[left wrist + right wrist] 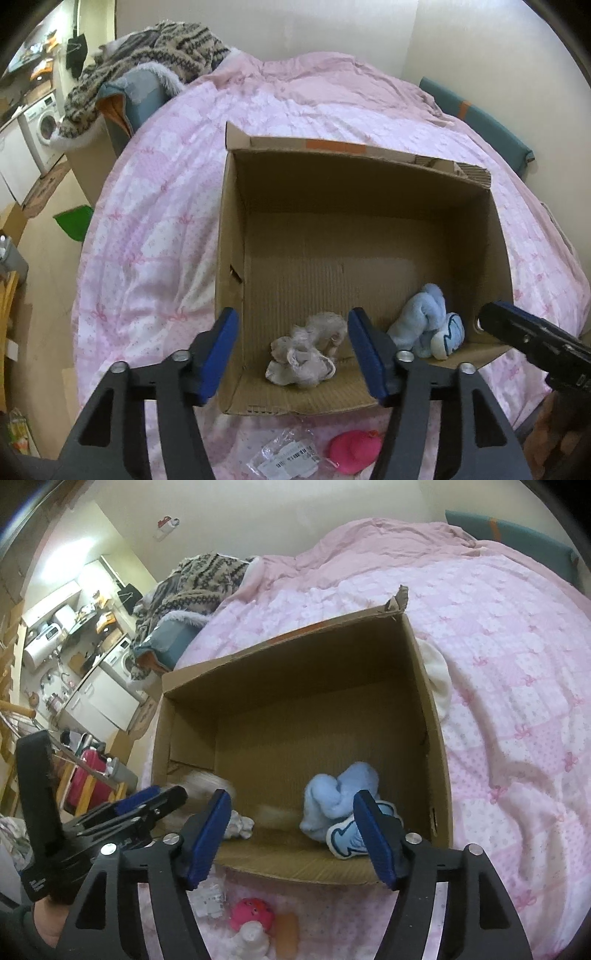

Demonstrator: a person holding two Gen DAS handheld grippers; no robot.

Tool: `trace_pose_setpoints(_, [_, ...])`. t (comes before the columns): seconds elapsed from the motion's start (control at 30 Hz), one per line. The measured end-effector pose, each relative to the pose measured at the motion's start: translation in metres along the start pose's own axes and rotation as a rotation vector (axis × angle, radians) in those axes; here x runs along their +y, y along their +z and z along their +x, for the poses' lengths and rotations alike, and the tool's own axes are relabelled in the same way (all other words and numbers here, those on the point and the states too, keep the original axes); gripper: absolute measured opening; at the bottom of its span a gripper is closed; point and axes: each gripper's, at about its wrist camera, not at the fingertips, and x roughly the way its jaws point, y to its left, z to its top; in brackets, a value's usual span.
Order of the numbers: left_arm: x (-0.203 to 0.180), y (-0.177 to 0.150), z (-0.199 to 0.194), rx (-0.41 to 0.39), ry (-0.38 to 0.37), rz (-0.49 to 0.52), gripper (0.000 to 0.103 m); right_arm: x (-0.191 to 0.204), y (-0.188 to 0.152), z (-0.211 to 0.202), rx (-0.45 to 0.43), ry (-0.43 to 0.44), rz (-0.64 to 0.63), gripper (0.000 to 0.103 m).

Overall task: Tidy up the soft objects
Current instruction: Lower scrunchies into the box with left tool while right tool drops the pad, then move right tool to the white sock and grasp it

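Risk first: both your grippers hang over the near wall of the cardboard box [236, 206], jaws apart, nothing between the pads. Left gripper [293, 354] has the beige fluffy toy [304, 354] lying loose on the box floor just ahead of its tips; right gripper [291, 836] has the light blue plush [340, 801] just ahead, also loose in the box, partly behind its right pad. Both toys sit close to the near wall, so if you pull back low you could prob. snag a pad on the cardboard edge and drag or tip the box on the soft pink quilt [155, 206]. The two grippers are near each other too; swinging either one sideways w/o looking could knock them together.

Still to collect, on your side of the box, below the grippers: a pink toy [253, 912], a white toy [251, 941] and an orange thing [288, 934].

Views differ: right wrist cam shows the white and orange items and something white [437, 679] beyond the box's right wall; left cam doesn't. Left cam shows a clear plastic bag with a label [288, 456] beside the pink toy and gives the beige toy sharp; in the right cam it's only a blur.
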Motion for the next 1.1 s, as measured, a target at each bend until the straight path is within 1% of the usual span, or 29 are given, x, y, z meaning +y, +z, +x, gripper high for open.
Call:
trace_pose_setpoints(0.07, [0.0,0.0,0.0,-0.003,0.007,0.0,0.064,-0.001,0.0,0.002,0.009,-0.01,0.007,0.077])
trace_pose_setpoints(0.27, [0.002,0.0,0.002,0.013,0.01,-0.007,0.064,-0.001,0.0,0.004,0.017,-0.019,0.005,0.077])
trace_pose_setpoints(0.63, [0.003,-0.003,-0.004,0.0,0.019,0.0,0.064,0.001,0.0,0.002,0.012,-0.023,0.002,0.077])
trace_pose_setpoints(0.83, [0.008,-0.004,-0.015,-0.013,0.028,-0.012,0.064,0.002,0.0,-0.002,0.01,-0.021,-0.001,0.077])
trace_pose_setpoints(0.9, [0.009,-0.006,-0.02,-0.009,0.039,-0.01,0.064,0.001,-0.001,-0.006,0.009,-0.023,0.002,0.077])
trace_pose_setpoints(1.1, [0.018,-0.015,-0.034,0.007,0.035,-0.034,0.064,-0.002,-0.006,-0.019,0.006,-0.02,0.014,0.077])
